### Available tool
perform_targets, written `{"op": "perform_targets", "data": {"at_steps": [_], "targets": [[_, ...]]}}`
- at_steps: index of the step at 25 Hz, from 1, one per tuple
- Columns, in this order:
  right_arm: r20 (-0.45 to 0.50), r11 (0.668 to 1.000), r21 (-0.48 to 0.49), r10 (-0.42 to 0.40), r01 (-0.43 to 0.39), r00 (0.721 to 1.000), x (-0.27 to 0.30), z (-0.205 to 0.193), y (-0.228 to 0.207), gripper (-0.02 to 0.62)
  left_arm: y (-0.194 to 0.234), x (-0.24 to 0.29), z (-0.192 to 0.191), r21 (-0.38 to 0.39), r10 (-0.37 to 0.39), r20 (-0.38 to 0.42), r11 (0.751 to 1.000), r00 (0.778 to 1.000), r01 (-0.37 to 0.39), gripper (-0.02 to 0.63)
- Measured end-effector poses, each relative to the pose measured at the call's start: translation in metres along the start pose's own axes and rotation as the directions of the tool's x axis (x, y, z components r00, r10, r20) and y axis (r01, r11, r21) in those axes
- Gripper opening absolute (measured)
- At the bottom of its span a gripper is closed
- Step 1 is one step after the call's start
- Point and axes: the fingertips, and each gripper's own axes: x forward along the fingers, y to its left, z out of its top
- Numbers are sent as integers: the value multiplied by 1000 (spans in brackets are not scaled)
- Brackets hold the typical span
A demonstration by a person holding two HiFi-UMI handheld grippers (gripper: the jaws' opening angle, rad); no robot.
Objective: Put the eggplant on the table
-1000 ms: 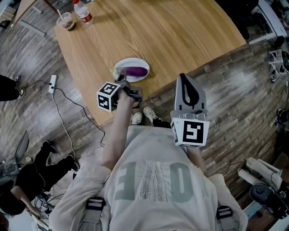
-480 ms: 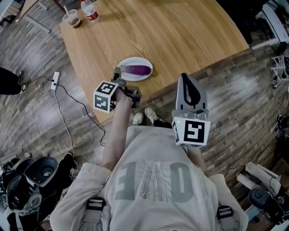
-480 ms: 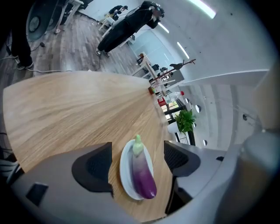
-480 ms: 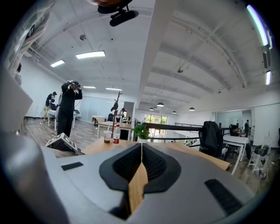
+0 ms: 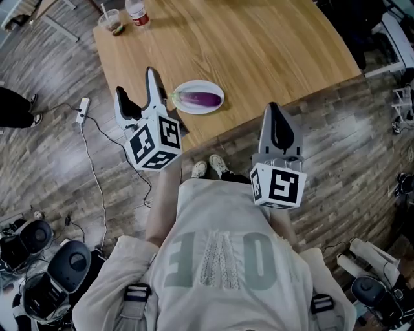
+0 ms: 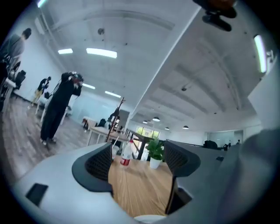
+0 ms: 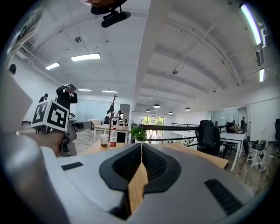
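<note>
A purple eggplant (image 5: 200, 99) lies on a white plate (image 5: 185, 108) near the front edge of the wooden table (image 5: 259, 45). My left gripper (image 5: 137, 90) is held up in the air to the left of the plate, jaws wide open and empty. In the left gripper view the left gripper (image 6: 139, 162) frames bare tabletop, with the plate's rim (image 6: 151, 217) just below. My right gripper (image 5: 275, 111) hangs shut and empty over the floor, right of the plate. Its pads (image 7: 151, 164) meet in the right gripper view.
A bottle (image 5: 138, 13) and a drink cup (image 5: 113, 22) stand at the table's far left corner, with a potted plant (image 6: 154, 154) beyond. A power strip (image 5: 83, 108) and cable lie on the floor at left. Office chairs (image 5: 61, 271) sit behind me. People stand in the distance.
My left gripper has lifted away from the plate's left side, rolled over, and its jaws stand wider. The eggplant stays on the plate. The right gripper has not moved.
</note>
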Motion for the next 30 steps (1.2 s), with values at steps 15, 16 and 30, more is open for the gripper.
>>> {"op": "perform_targets", "data": {"at_steps": [15,16,30], "targets": [[179,993,14,112,-117,977,18,56,31,20,-114,-45,78,487,-386,153,830,910,270,350],[188,992,18,118,-123,975,18,60,32,20,-117,-46,76,510,-395,127,813,910,282,341],[188,980,-2,195,-198,963,26,65,56,18,-123,-52,72,511,-483,44,763,875,395,8]]}}
